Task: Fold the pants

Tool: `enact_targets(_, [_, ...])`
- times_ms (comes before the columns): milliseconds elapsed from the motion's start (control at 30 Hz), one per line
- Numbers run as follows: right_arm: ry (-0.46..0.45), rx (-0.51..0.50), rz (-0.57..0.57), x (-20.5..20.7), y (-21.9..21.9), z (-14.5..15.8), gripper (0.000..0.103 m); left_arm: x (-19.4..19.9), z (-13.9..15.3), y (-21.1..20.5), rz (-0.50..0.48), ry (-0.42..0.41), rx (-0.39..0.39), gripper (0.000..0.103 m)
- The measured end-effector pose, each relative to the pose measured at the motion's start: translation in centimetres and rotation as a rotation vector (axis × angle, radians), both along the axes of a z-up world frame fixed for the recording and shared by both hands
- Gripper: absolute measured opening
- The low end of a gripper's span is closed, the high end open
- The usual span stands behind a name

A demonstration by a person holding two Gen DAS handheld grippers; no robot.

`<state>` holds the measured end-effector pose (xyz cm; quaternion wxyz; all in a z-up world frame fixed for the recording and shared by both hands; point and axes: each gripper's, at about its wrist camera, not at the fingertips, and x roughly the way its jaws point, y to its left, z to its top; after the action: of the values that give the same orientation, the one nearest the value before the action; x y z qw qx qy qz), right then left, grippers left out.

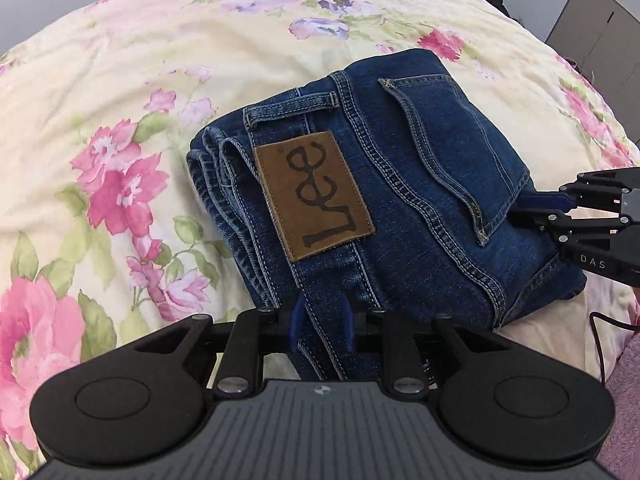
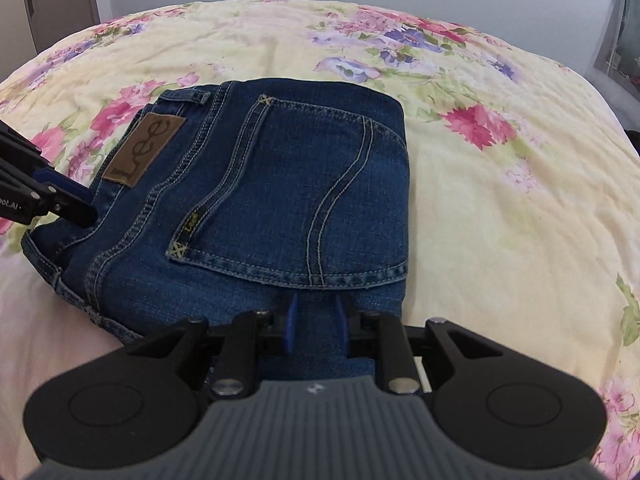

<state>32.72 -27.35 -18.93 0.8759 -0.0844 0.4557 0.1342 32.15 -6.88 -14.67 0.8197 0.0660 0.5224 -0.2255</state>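
The blue jeans [image 1: 400, 184] lie folded into a compact stack on the bed, back pocket and brown "Lee" patch [image 1: 314, 194] facing up. They also show in the right wrist view [image 2: 280, 184]. My left gripper [image 1: 322, 326] is shut on the near edge of the jeans, denim between its blue pads. My right gripper [image 2: 314, 326] is shut on the edge below the back pocket [image 2: 304, 200]. The right gripper shows at the right of the left wrist view [image 1: 524, 208]. The left gripper shows at the left of the right wrist view [image 2: 86, 208].
A cream bedspread with pink and purple flowers [image 1: 140, 80] covers the bed [image 2: 500, 200]. A pink blanket [image 1: 624, 400] lies at the near right. Grey cabinets [image 1: 596, 28] and a wall stand beyond the bed. A thin cable [image 1: 600, 332] hangs near the right gripper.
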Motion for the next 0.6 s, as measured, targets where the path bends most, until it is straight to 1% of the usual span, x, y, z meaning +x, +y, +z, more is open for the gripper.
enact_targets(133, [0.009,0.008,0.002,0.3,-0.1,0.0,0.016,-0.1,0.2,0.3,0.018,-0.001,-0.021,0.027])
enact_targets(233, [0.019,0.013,0.002,0.5,-0.2,0.5,0.016,-0.7,1.2,0.9,0.02,-0.008,-0.03,0.027])
enact_targets(300, [0.029,0.03,-0.01,0.4,-0.5,1.1,0.017,-1.3,2.1,1.4,0.014,-0.018,-0.031,0.03])
enact_targets(367, [0.031,0.047,-0.015,0.2,-0.9,2.0,0.023,-1.9,3.0,2.4,0.021,-0.033,-0.048,0.038])
enact_targets(400, [0.024,0.053,-0.02,0.0,-1.1,2.4,0.036,-2.1,3.5,2.9,0.034,-0.042,-0.057,0.04])
enact_targets(433, [0.013,0.061,-0.024,-0.2,-1.3,2.9,0.042,-2.3,3.9,3.4,0.046,-0.05,-0.065,0.042])
enact_targets(500, [-0.006,0.074,-0.031,-0.5,-1.9,3.8,0.042,-2.4,4.7,4.5,0.078,-0.062,-0.08,0.047])
enact_targets(600, [-0.014,0.061,-0.052,-0.6,-2.5,4.9,0.045,-2.1,5.5,5.7,0.14,-0.065,-0.108,0.054])
